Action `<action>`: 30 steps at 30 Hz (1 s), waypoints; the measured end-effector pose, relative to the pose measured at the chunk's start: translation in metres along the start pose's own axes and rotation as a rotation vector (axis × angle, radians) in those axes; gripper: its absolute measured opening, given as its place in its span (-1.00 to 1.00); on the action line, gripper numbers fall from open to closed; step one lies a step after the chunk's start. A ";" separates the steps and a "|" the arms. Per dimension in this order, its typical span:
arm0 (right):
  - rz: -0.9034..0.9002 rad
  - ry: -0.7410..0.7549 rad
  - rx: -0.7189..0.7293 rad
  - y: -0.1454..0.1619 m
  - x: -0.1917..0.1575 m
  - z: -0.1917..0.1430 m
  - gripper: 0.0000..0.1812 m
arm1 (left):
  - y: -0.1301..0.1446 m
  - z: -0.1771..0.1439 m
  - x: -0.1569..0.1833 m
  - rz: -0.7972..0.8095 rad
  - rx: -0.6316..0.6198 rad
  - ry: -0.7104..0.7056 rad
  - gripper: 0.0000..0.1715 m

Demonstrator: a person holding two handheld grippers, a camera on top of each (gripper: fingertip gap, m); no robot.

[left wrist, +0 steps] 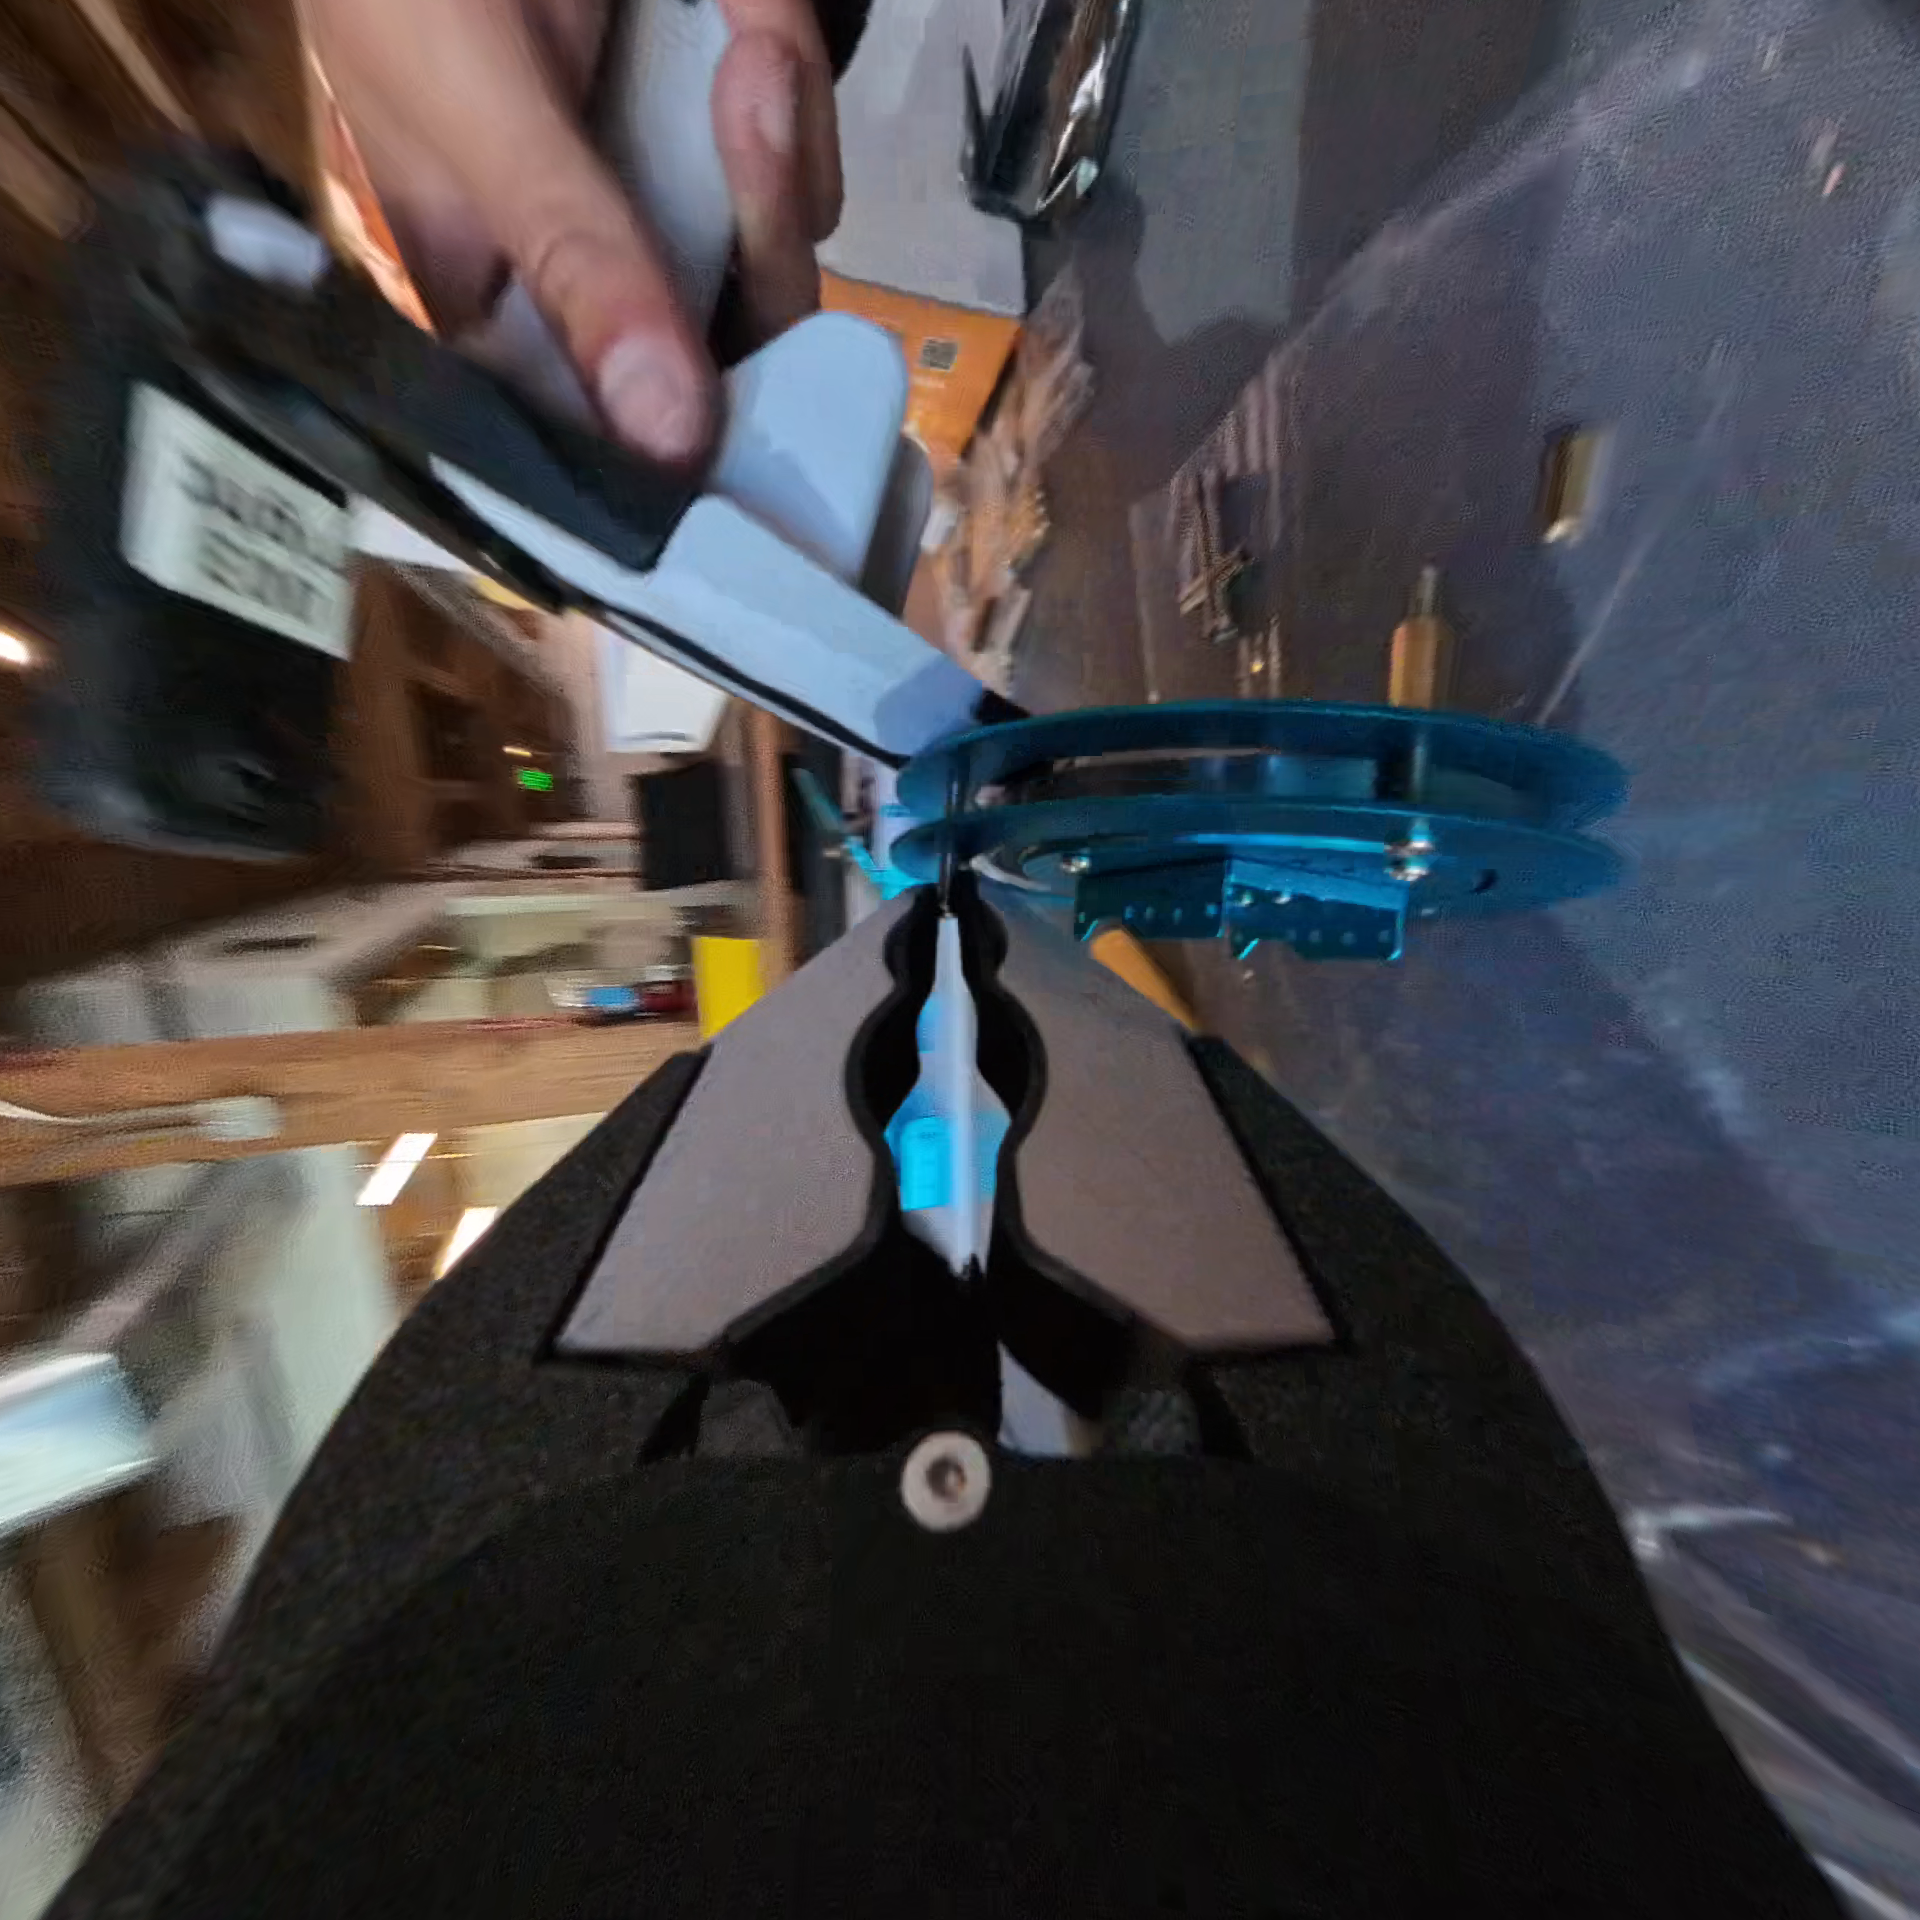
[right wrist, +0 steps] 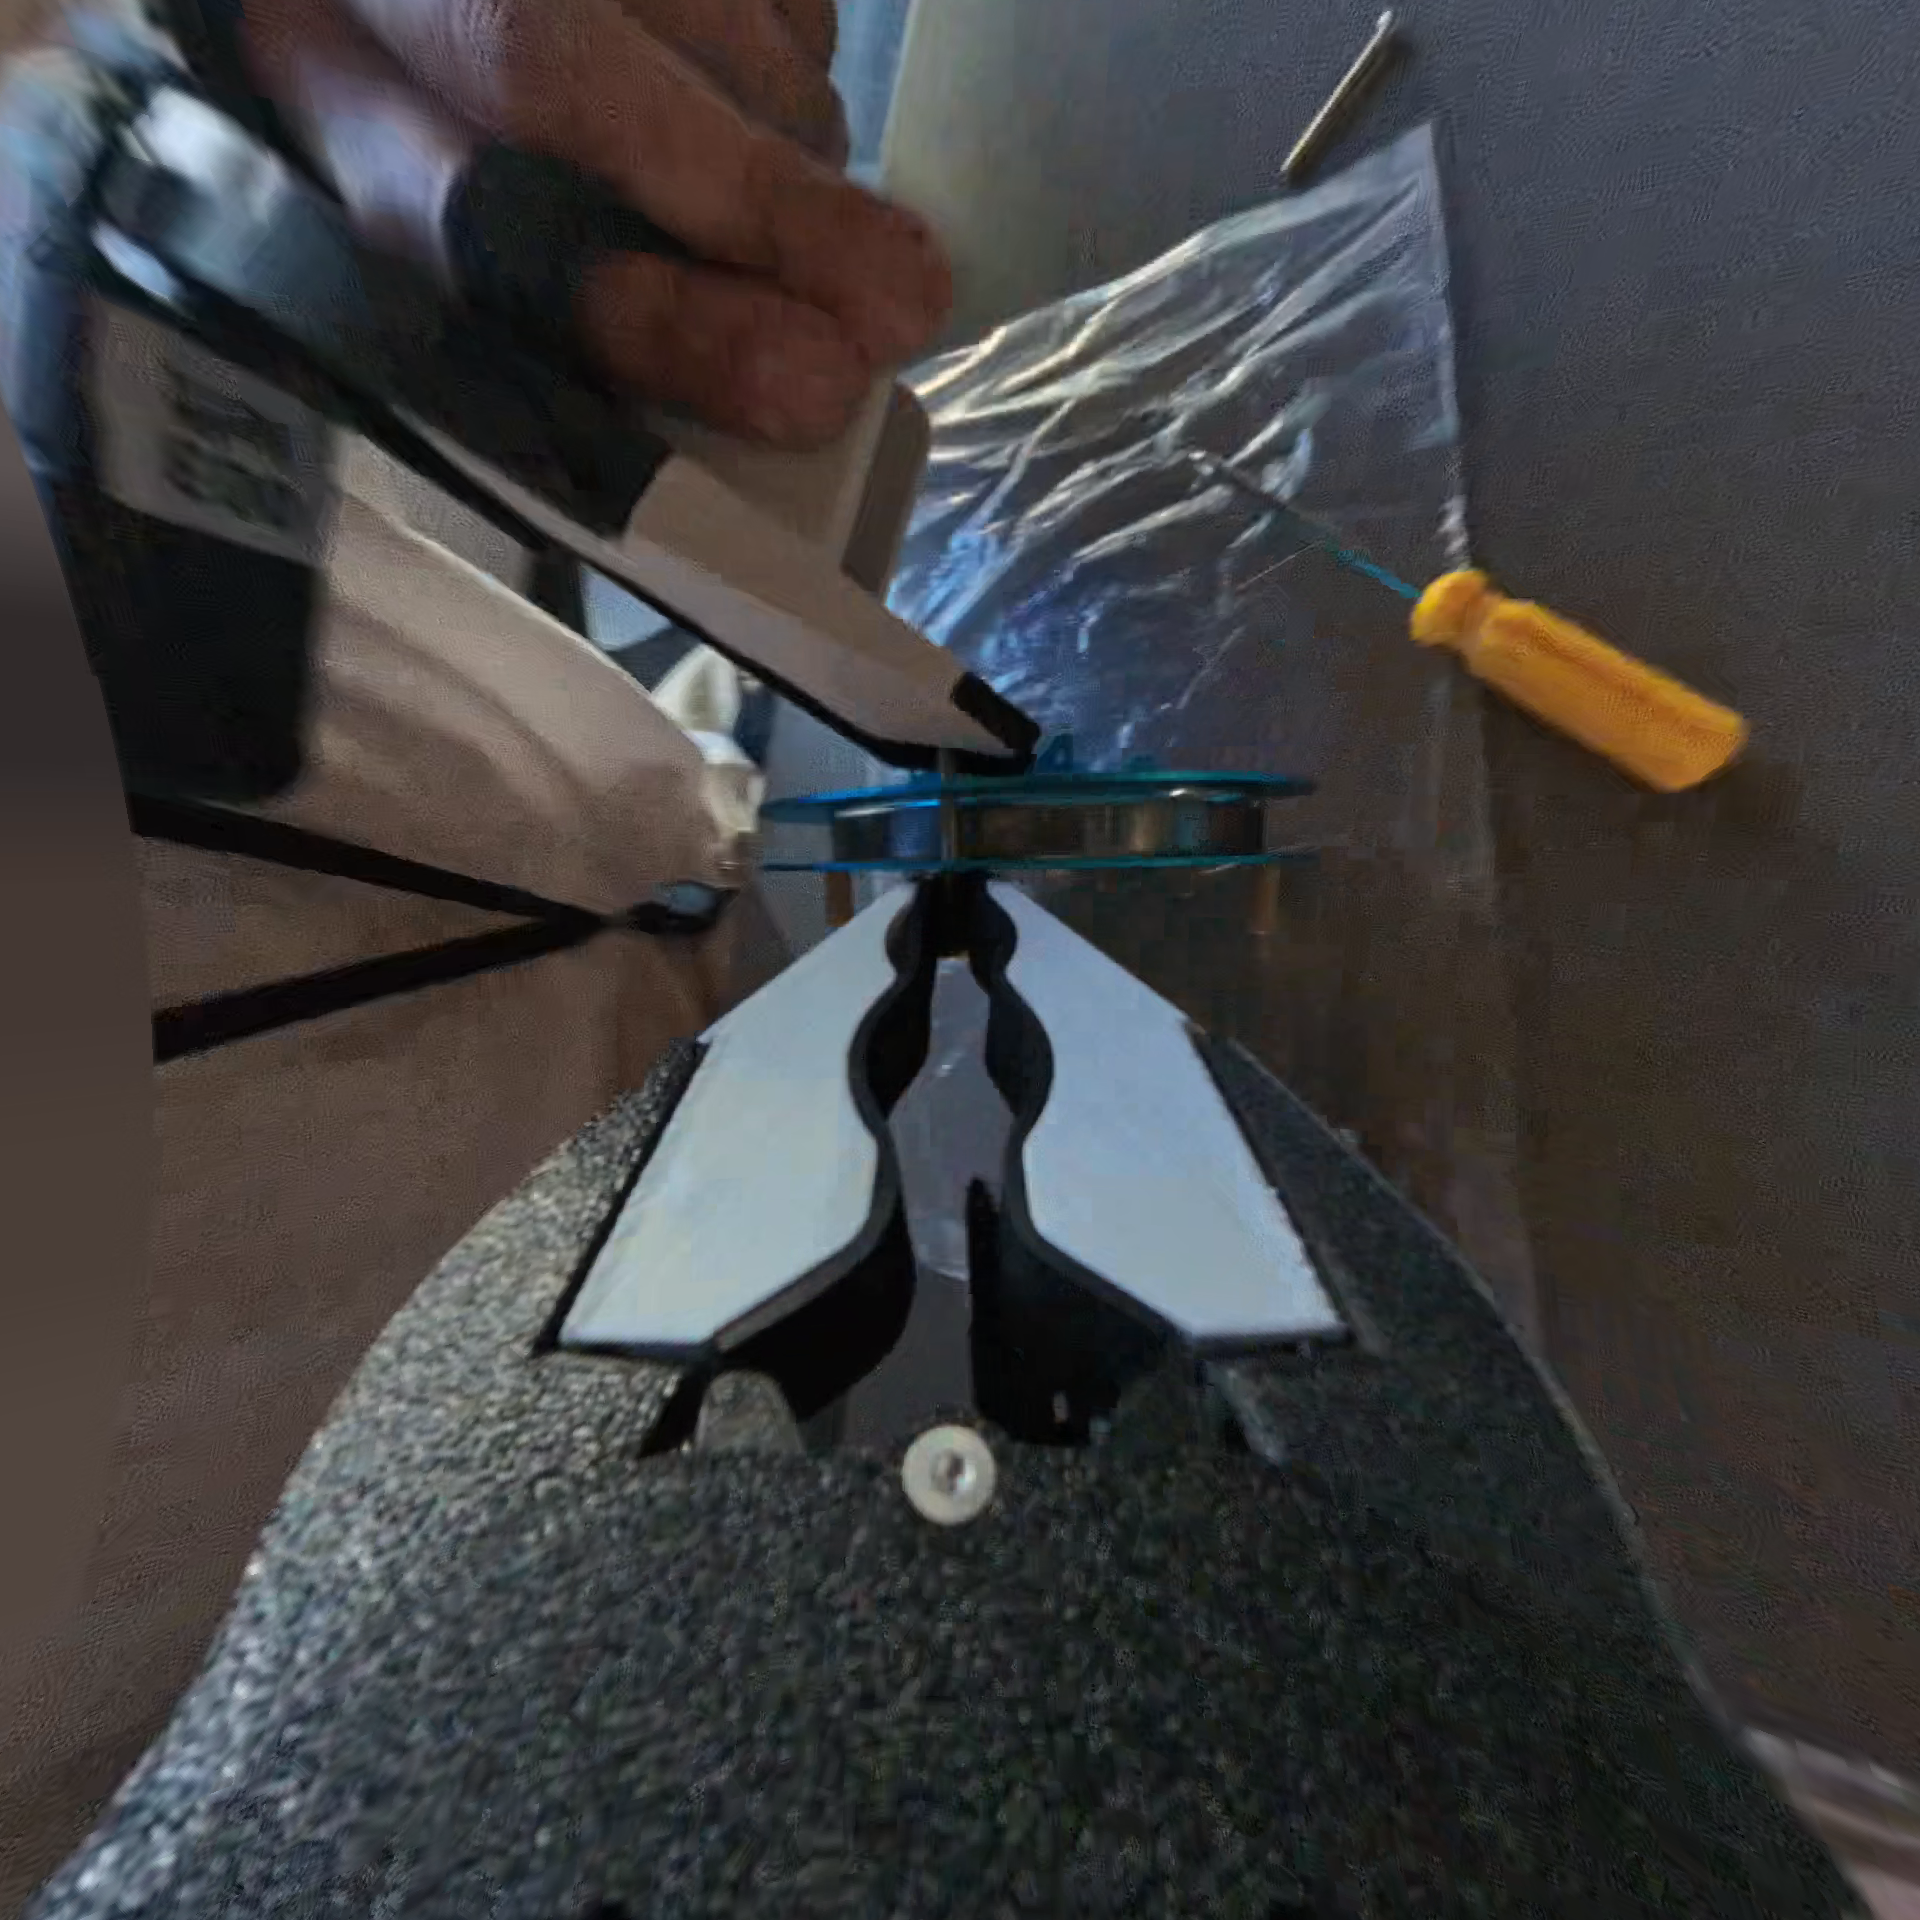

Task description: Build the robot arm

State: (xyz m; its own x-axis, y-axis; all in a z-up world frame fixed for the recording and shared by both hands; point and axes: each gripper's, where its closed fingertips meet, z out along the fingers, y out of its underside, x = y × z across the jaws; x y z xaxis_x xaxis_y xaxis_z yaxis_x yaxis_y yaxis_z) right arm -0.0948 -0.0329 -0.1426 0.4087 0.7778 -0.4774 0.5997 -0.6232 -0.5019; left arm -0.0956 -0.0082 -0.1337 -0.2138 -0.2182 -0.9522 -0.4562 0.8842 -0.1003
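A blue two-disc metal assembly (left wrist: 1247, 821) with a silver ring between its plates is held edge-on above a dark grey mat; it also shows in the right wrist view (right wrist: 1039, 826). A thin pin (left wrist: 951, 821) runs through the rim of both discs. My left gripper (left wrist: 951, 899) is shut on the pin's end at the lower disc. My right gripper (right wrist: 951, 914) is shut on a dark pin end (right wrist: 948, 930) under the discs. In each view the other gripper, held by a hand (left wrist: 582, 239), comes in from the upper left, its tip touching the top disc.
A yellow-handled screwdriver (right wrist: 1579, 681), a clear plastic bag (right wrist: 1195, 468) and a metal rod (right wrist: 1340, 94) lie on the mat (right wrist: 1714, 1143). Brass standoffs (left wrist: 1418, 649) and an orange box (left wrist: 925, 364) lie farther off. The background is blurred.
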 end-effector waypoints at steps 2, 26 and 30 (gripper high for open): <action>0.271 -0.295 0.026 -0.001 -0.009 0.000 -0.97 | 0.002 0.000 -0.003 0.223 -0.031 -0.167 -0.98; -0.285 0.351 0.012 -0.003 0.009 0.000 -0.97 | 0.001 -0.003 0.006 -0.327 0.051 0.230 -0.97; 0.352 -0.389 0.061 0.001 -0.017 0.001 -0.96 | 0.001 -0.005 -0.004 0.316 -0.042 -0.245 -0.98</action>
State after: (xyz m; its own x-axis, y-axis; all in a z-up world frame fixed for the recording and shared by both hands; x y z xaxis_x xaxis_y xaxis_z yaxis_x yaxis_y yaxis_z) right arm -0.1017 -0.0467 -0.1351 0.2858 0.4404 -0.8511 0.4260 -0.8539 -0.2988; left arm -0.0991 -0.0086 -0.1289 -0.1387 0.1712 -0.9754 -0.4366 0.8735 0.2154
